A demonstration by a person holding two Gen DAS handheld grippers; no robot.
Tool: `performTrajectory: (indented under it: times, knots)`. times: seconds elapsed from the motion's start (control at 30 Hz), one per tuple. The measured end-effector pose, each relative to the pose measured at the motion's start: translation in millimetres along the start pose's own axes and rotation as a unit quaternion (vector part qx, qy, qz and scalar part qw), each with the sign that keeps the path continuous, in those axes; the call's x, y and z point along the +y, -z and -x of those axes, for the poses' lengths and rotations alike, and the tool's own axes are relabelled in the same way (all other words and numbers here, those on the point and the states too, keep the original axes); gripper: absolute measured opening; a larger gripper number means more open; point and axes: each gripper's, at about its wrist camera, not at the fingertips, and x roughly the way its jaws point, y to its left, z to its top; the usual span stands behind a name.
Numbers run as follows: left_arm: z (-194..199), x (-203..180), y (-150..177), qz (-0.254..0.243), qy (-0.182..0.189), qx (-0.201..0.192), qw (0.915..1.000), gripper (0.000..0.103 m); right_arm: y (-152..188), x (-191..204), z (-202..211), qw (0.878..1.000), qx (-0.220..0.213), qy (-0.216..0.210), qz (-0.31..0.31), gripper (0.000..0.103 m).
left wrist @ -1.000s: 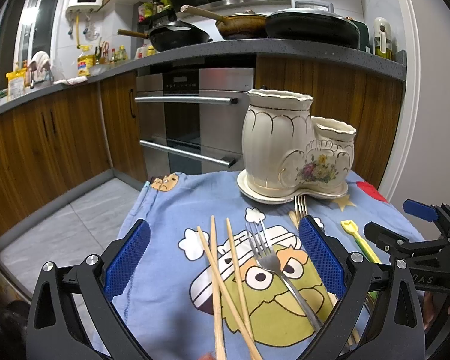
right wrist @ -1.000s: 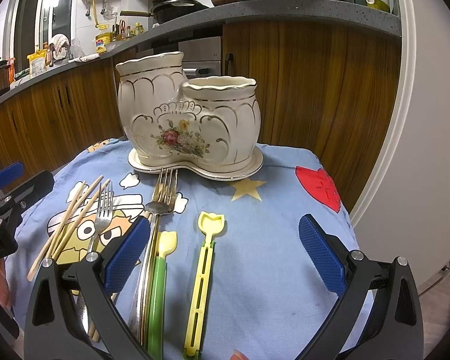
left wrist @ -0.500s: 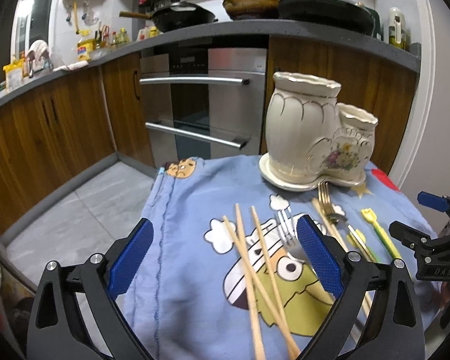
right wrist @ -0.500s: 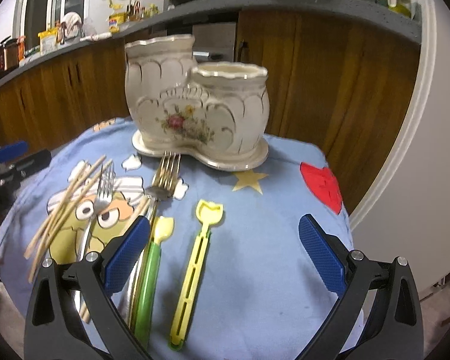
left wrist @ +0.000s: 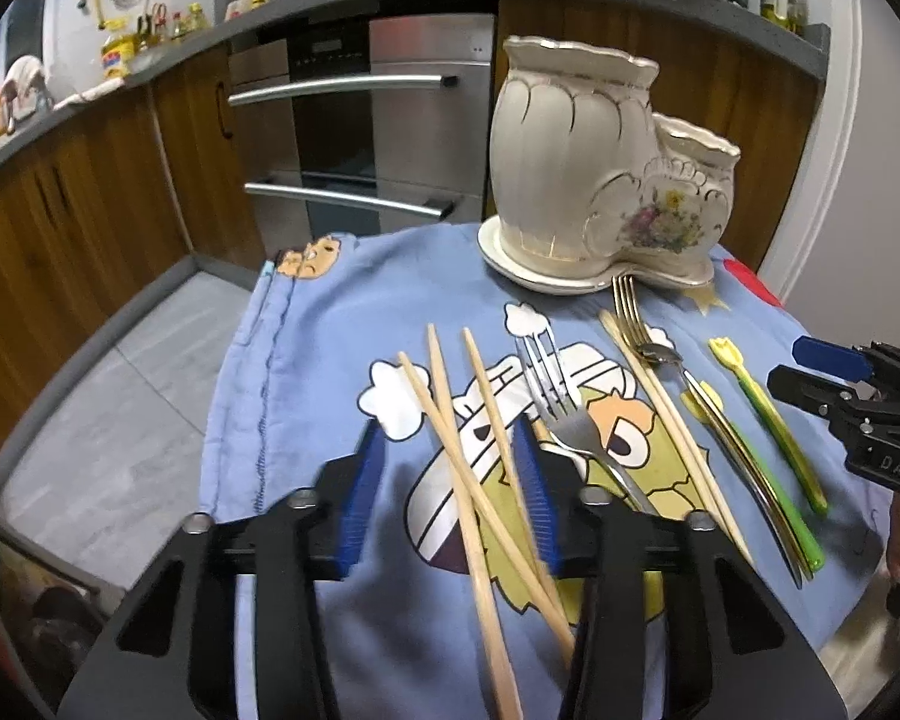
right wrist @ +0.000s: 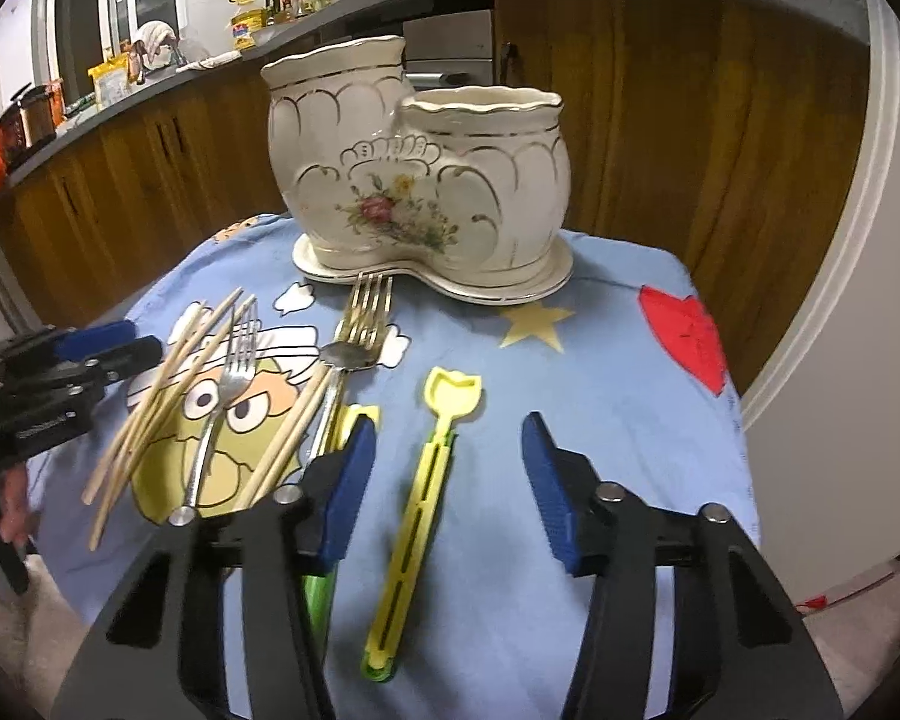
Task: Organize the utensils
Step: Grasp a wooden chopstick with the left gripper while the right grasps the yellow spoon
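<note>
A cream ceramic two-cup utensil holder [left wrist: 606,180] [right wrist: 426,180] stands at the far side of the blue cartoon tablecloth [left wrist: 330,372] [right wrist: 600,396]. Wooden chopsticks [left wrist: 468,456] [right wrist: 162,396], a silver fork [left wrist: 564,414] [right wrist: 228,372], a gold fork [left wrist: 630,312] [right wrist: 363,312], a green-handled utensil [left wrist: 768,492] and a yellow plastic utensil [left wrist: 768,414] [right wrist: 426,480] lie on it. My left gripper [left wrist: 450,486] is open, its jaws either side of the crossed chopsticks. My right gripper [right wrist: 450,480] is open, its jaws either side of the yellow utensil.
Wooden kitchen cabinets [left wrist: 90,192] and a steel oven [left wrist: 360,138] stand behind the table. A white door frame [right wrist: 858,240] is at the right. The cloth's edge drops to the tiled floor [left wrist: 120,420] on the left.
Both grippers have narrowed their jaws and come lower over the cloth: the left over the chopsticks, the right over the yellow utensil.
</note>
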Motion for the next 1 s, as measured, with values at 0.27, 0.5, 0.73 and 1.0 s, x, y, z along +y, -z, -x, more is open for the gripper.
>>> performTrajectory:
  times: [0.27,0.5,0.73,1.0]
  knots:
    - [-2.4,-1.9,1.0,0.001,0.006,0.019,0.9998,0.023,2.7,4.3,-4.6,1.000,0.014,-0.010,0.015,0.029]
    - [-17.2,5.5,-0.9,0.018,0.010,0.038,0.9991,0.014,3.0,3.3,-9.5,0.999,0.025,-0.014,0.015,0.027]
    - [-18.6,4.3,-1.1,0.017,0.008,0.038,0.9991,0.008,3.5,-0.1,-17.1,0.999,0.040,-0.024,0.001,0.027]
    - [-18.3,8.8,-0.7,0.026,0.017,0.038,0.9988,0.007,2.6,-2.6,-25.2,0.999,0.036,-0.023,0.001,0.013]
